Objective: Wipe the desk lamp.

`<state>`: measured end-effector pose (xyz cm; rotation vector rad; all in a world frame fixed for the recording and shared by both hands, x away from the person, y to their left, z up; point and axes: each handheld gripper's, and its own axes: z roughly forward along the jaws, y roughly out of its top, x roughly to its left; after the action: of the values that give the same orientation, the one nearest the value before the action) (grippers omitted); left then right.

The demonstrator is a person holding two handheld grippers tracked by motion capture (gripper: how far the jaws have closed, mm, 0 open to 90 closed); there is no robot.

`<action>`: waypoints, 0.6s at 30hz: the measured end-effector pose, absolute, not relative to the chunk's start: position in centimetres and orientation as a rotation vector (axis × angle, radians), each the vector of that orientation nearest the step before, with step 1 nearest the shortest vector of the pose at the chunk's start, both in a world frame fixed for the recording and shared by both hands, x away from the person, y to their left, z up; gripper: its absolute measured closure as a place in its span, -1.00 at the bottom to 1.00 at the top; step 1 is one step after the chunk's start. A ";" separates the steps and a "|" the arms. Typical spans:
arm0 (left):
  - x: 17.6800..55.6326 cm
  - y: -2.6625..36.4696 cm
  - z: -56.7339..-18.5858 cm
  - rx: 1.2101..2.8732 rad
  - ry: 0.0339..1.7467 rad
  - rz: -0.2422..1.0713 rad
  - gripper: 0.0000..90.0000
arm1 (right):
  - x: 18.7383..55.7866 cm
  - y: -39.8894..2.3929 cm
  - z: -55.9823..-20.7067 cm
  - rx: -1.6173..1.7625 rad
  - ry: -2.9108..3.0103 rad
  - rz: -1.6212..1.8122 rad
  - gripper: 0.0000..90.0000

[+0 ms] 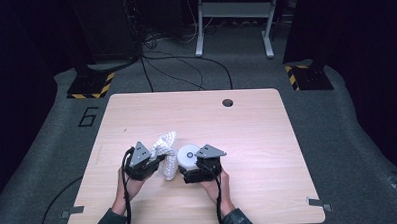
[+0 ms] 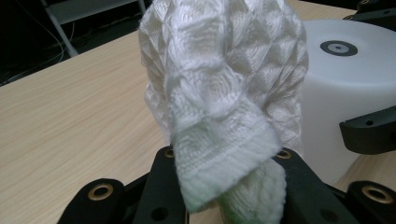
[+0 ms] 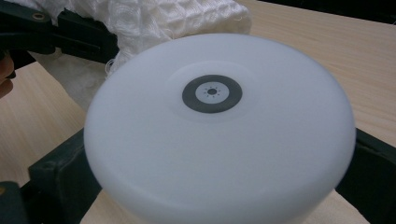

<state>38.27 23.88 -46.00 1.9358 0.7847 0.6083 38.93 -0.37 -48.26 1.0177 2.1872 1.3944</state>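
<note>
From the high view, the left gripper [image 1: 155, 161] and the right gripper [image 1: 188, 167] sit close together at the near middle of the table [image 1: 247, 140], with a white cloth [image 1: 167, 148] and a white round lamp [image 1: 189, 156] between them. In the left gripper view, the jaws pinch a fold of the cloth [image 2: 224, 116], the lamp [image 2: 345, 88] just right of it. In the right gripper view, the jaws clasp the lamp [image 3: 219, 135] on both sides; the cloth [image 3: 154, 23] lies beyond it.
</note>
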 end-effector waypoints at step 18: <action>38.5 22.6 -46.5 1.961 0.758 0.535 0.72 | 38.3 -0.1 -48.5 0.976 2.130 1.385 -0.83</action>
<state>38.45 22.58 -46.51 1.9610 0.7584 0.5346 38.30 -0.12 -48.54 0.9762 2.1302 1.3855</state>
